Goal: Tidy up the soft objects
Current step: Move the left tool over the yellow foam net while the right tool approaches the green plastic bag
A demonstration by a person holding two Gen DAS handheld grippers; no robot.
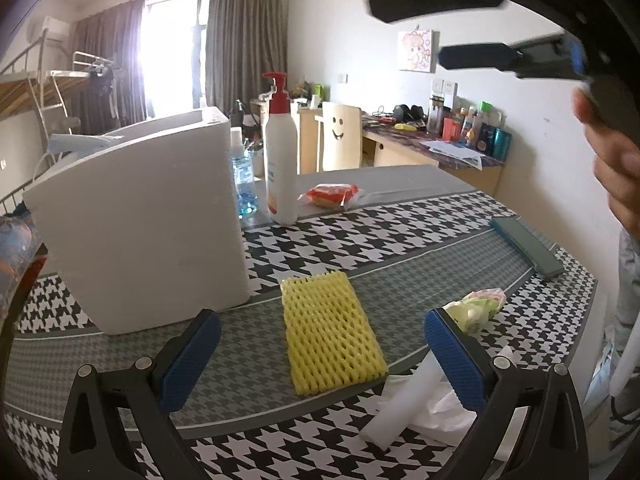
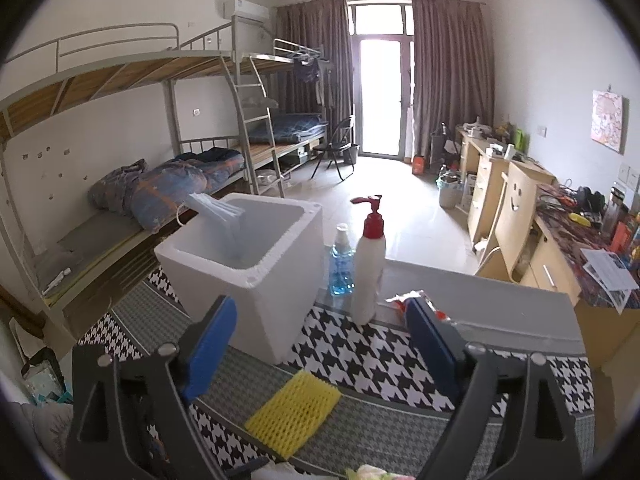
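A yellow foam net (image 1: 332,332) lies flat on the houndstooth cloth, just ahead of my left gripper (image 1: 322,316), which is open with its blue pads to either side of the net and apart from it. Left of the net stands a white foam box (image 1: 140,232) with blue face masks (image 1: 76,144) sticking out of its top. My right gripper (image 1: 408,30) hangs open and empty high at the upper right, held by a person's hand (image 1: 616,176). In the right wrist view my right gripper (image 2: 320,306) is over the table, looking down at the box (image 2: 248,280), the masks (image 2: 224,216) and the net (image 2: 294,412).
Behind the box stand a white pump bottle (image 1: 280,160) with a red top and a small bottle of blue liquid (image 1: 242,184). A red packet (image 1: 332,194) lies beside them. A crumpled green wrapper (image 1: 478,308), white tissue with a foam strip (image 1: 408,404) and a dark green box (image 1: 528,248) lie to the right.
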